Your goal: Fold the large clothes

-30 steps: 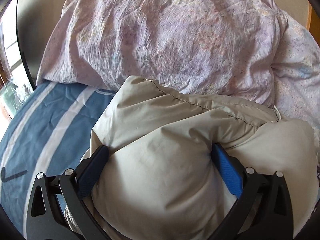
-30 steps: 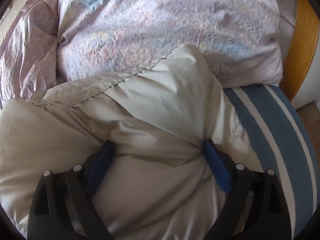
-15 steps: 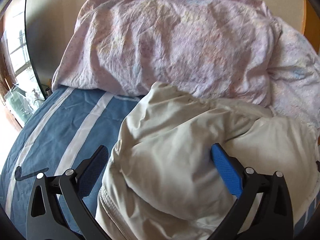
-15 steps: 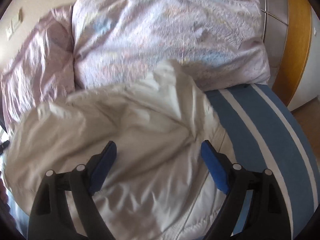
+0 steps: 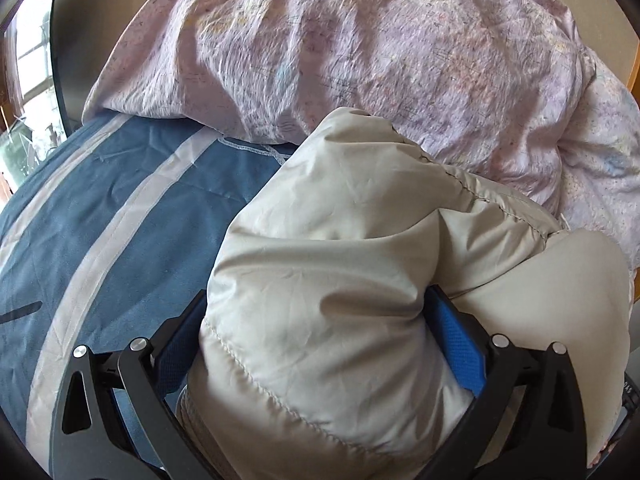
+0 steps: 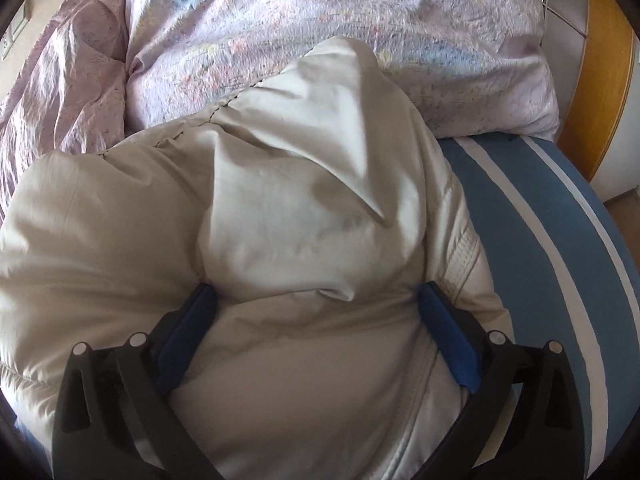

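A puffy beige quilted jacket (image 5: 340, 280) lies bunched on a blue bed cover with white stripes (image 5: 120, 208). My left gripper (image 5: 316, 320) stands wide open with the jacket's padding bulging between its blue pads (image 5: 460, 344). In the right wrist view the same jacket (image 6: 280, 220) fills the space between my right gripper's (image 6: 316, 312) spread blue pads (image 6: 452, 340). Both grippers press into the garment; neither is closed on it. The jacket's far edge rests against the pillows.
Two pink floral pillows (image 5: 360, 48) (image 6: 320, 32) lie at the head of the bed behind the jacket. A wooden bed frame edge (image 6: 600, 80) is at the right. A window (image 5: 28, 60) is at the far left. Blue cover (image 6: 540, 240) shows right of the jacket.
Half a second ago both grippers were pulled back and above the jacket. Now they have come forward and down, with the padding between the open jaws again.
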A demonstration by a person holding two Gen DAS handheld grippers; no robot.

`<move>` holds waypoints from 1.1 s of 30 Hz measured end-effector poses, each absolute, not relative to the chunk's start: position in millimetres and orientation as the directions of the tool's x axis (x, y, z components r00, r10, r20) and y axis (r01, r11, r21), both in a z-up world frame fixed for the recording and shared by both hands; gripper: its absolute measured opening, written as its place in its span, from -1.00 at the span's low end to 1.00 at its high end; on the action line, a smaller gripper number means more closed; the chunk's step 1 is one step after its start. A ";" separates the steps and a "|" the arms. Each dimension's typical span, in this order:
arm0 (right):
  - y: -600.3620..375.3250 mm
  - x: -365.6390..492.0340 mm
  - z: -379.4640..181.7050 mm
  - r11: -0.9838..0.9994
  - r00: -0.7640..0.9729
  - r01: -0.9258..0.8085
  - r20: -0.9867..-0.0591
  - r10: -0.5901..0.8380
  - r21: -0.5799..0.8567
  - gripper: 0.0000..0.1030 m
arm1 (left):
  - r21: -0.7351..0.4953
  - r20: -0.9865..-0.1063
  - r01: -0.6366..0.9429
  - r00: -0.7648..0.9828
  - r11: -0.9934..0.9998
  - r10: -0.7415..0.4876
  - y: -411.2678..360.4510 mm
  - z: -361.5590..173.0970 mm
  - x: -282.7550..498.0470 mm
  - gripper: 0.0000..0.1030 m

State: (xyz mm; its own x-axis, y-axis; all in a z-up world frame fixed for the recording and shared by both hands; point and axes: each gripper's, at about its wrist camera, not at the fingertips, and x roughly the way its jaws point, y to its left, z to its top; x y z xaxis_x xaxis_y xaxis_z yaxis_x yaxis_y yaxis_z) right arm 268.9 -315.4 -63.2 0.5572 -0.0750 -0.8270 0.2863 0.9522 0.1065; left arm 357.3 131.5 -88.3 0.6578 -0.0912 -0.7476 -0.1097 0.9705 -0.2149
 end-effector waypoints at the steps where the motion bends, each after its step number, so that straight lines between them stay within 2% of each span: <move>1: -315.7 266.3 -60.7 0.949 0.554 0.292 -0.830 -0.067 0.118 0.94 | -0.207 -0.752 -0.108 0.653 0.972 -0.087 131.5 -86.1 355.2 0.97; 3: -320.5 249.6 -47.7 0.938 0.581 0.301 -0.813 -0.035 0.175 0.88 | -0.242 -0.751 -0.109 0.650 0.964 -0.115 139.3 -78.0 342.3 0.97; 7: -337.8 209.4 -23.1 0.881 0.645 0.327 -0.762 0.056 0.342 0.87 | -0.418 -0.698 -0.105 0.673 0.902 -0.245 171.1 -61.9 307.9 0.97; 11: -365.9 170.1 -18.3 0.729 0.679 0.381 -0.707 0.197 0.569 0.89 | -0.559 -0.655 -0.137 0.678 0.818 -0.334 203.9 -59.7 274.1 0.97; 14: -380.0 153.2 -28.1 0.611 0.679 0.435 -0.687 0.261 0.662 0.89 | -0.649 -0.633 -0.171 0.662 0.742 -0.402 218.8 -71.0 258.6 0.97; 18: -385.4 141.9 -46.2 0.505 0.674 0.483 -0.672 0.306 0.715 0.89 | -0.733 -0.602 -0.216 0.648 0.644 -0.467 222.9 -86.0 240.2 0.97; 26: -380.0 137.6 -74.2 0.384 0.667 0.517 -0.641 0.379 0.765 0.89 | -0.756 -0.587 -0.241 0.660 0.608 -0.468 212.6 -93.9 224.5 0.97; 33: -376.9 143.1 -83.0 0.356 0.677 0.512 -0.623 0.392 0.781 0.85 | -0.778 -0.584 -0.281 0.654 0.562 -0.481 205.0 -108.4 224.0 0.97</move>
State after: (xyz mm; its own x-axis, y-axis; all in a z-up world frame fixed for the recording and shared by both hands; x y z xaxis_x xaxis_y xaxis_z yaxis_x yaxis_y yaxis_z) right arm 143.1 -376.9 -83.0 0.6774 0.3915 -0.6228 0.5124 0.3563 0.7813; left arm 224.0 205.0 -108.4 0.6538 -0.4813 -0.5838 -0.2814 0.5616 -0.7781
